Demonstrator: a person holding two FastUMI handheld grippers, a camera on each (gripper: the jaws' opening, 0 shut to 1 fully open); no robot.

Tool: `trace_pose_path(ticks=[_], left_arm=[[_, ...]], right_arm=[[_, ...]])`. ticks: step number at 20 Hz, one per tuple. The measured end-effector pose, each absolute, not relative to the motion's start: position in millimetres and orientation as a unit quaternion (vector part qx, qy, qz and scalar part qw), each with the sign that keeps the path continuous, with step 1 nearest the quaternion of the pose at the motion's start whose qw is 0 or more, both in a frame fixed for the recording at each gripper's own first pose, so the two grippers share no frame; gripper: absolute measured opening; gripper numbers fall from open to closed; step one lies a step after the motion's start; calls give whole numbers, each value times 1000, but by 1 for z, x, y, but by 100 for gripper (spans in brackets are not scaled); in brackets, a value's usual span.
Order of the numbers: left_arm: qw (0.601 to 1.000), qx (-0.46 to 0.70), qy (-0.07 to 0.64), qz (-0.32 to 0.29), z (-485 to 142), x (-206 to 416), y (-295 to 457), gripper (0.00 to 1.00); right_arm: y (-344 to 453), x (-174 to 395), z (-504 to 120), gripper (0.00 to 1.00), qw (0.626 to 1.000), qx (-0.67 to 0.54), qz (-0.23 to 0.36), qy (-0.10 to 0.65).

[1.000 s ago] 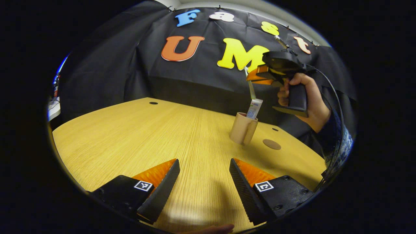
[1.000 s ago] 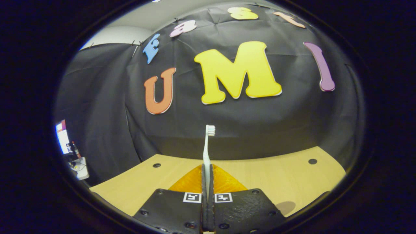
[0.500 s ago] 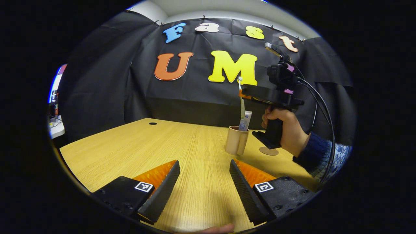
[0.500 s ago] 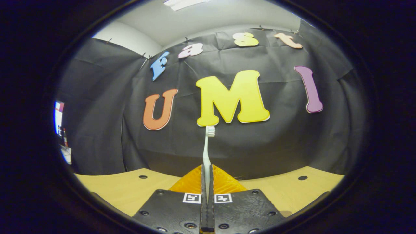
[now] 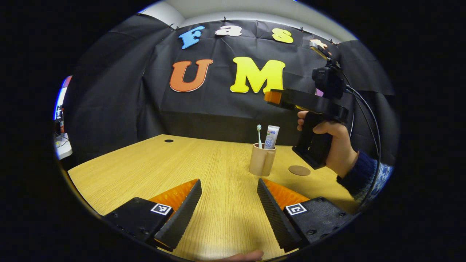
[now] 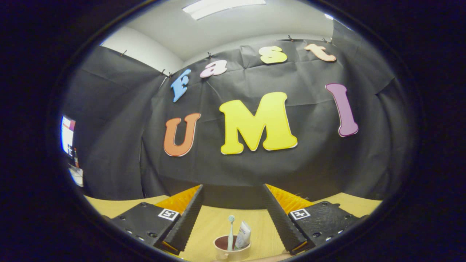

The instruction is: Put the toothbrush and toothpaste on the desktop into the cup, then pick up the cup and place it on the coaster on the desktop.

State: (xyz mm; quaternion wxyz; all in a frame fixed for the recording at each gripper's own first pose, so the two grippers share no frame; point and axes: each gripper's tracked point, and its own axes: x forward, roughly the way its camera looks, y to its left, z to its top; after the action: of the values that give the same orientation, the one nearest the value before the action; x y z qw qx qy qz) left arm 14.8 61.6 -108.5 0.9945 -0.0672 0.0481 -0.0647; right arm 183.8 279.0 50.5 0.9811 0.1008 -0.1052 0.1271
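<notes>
On the pale wood-grain desktop (image 5: 153,171) the beige cylindrical cup with a side handle (image 5: 261,162) stands upright, with the slim white toothbrush (image 5: 259,135) and the small white toothpaste tube (image 5: 271,137) both standing in it, heads up. The round brown coaster (image 5: 299,170) lies flat just beside the cup, not touching it. Right gripper (image 6: 233,207): held in a hand (image 5: 333,143) above the cup, jaws spread wide with nothing between them; the right gripper view looks down past its fingers at the cup mouth (image 6: 232,244). Left gripper (image 5: 229,202): low over the desktop on the near side, jaws also apart and empty, well clear of the cup. Judgement: loading step done; remaining step is lifting the cup onto the coaster. Risks: both items stand tall above the rim, so a descending finger could knock them and tip the cup. A grip on the rim alone may slip or tilt the load. Handle orientation could block a clean side grasp. The coaster is small; an off-centre set-down would leave the cup rocking on its edge.
</notes>
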Motion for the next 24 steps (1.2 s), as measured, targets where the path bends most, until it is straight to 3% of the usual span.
trace_pose_path(ticks=[7,15,20,24], left_arm=[[994,-62,51,-77,-65,52,46,97],[984,-59,103,-129,5,125,-6,98],[973,2,180,-148,-18,162,-52,97],[950,12,291,-116,-79,179,-56,98]], right_arm=[[206,128,77,94,984,68,95,-136],[135,57,37,94,989,0,80,-121],[111,38,12,94,990,-17,80,-115],[110,34,-5,94,991,-11,96,-90]])
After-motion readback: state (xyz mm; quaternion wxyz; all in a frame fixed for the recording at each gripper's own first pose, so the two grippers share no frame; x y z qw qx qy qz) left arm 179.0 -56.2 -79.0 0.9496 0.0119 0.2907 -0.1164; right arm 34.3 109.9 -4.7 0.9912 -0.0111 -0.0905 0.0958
